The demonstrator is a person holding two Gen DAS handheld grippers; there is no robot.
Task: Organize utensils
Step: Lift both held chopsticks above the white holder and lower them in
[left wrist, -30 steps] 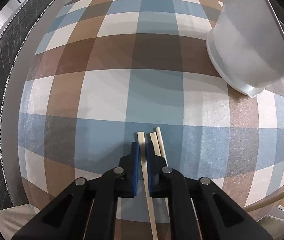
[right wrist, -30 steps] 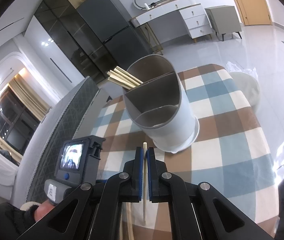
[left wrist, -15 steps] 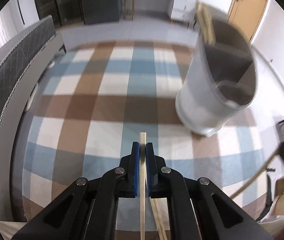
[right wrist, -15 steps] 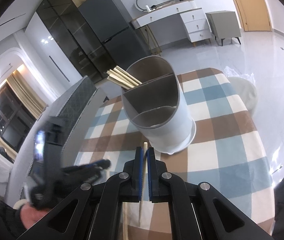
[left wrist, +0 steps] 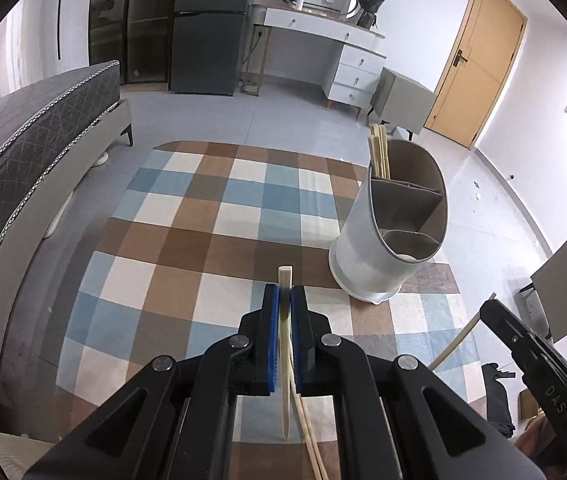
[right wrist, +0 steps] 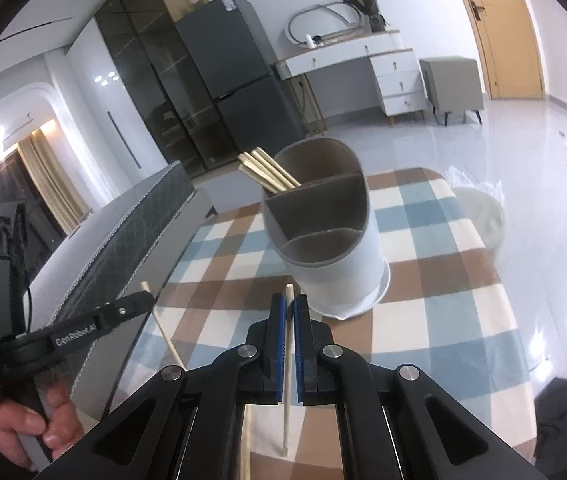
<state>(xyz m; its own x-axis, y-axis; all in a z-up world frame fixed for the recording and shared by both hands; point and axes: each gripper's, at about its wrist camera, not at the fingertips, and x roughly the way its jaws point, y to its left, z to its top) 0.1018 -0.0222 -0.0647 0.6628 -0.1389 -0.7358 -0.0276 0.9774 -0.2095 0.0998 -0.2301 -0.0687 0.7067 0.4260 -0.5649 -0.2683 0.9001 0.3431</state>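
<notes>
Left wrist view | my left gripper [left wrist: 284, 300] has lifted off the checked tablecloth [left wrist: 211, 240], jaws clenched on 1 chopstick [left wrist: 285, 344] | right gripper [right wrist: 291, 312] grips another chopstick [right wrist: 288, 344] | holder [right wrist: 331, 240] near ahead, both pickups done, next drop them in.

A pale chopstick [right wrist: 288, 344] is clamped between the blue pads of the right gripper [right wrist: 290, 300], its blunt end pointed toward twelve o'clock. Just beyond it, a white divided utensil holder [right wrist: 335, 248] is stood on the checked tablecloth [right wrist: 443, 288], with several chopsticks [right wrist: 267, 172] leaned out toward ten o'clock. At nine o'clock, the left gripper [right wrist: 145, 294] is seen closed on another chopstick [right wrist: 165, 332], gripped by a hand [right wrist: 23, 432] at eight o'clock.
</notes>
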